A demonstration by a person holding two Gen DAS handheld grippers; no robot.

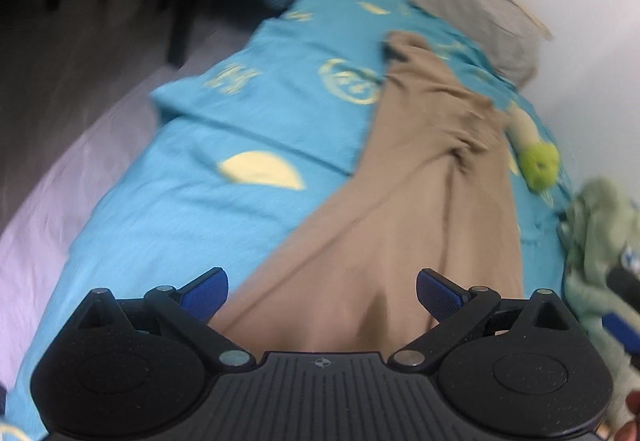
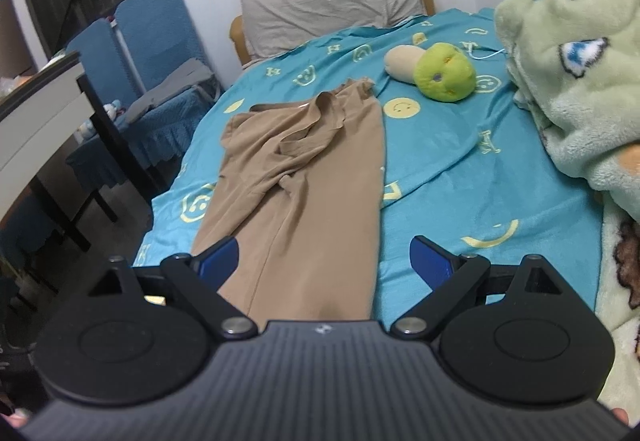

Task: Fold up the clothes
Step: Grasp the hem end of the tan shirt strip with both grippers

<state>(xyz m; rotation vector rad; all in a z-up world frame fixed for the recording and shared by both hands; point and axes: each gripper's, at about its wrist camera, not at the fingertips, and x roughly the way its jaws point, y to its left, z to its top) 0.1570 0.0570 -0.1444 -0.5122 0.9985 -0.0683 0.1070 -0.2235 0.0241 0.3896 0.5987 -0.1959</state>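
Note:
Tan trousers [image 2: 296, 181] lie lengthwise on a blue bedsheet [image 2: 460, 169], waistband far, legs running toward me. They also show in the blurred left wrist view [image 1: 408, 201]. My left gripper [image 1: 322, 291] is open and empty, its blue fingertips spread over the near leg end. My right gripper [image 2: 324, 259] is open and empty, its fingertips spread over the near end of the trousers and the sheet.
A green plush toy [image 2: 442, 71] lies right of the trousers. A pale green fleece blanket [image 2: 572, 89] is heaped at the right. A grey pillow [image 2: 332, 5] is at the headboard. Blue chairs [image 2: 152, 53] and a dark table [image 2: 44, 113] stand left of the bed.

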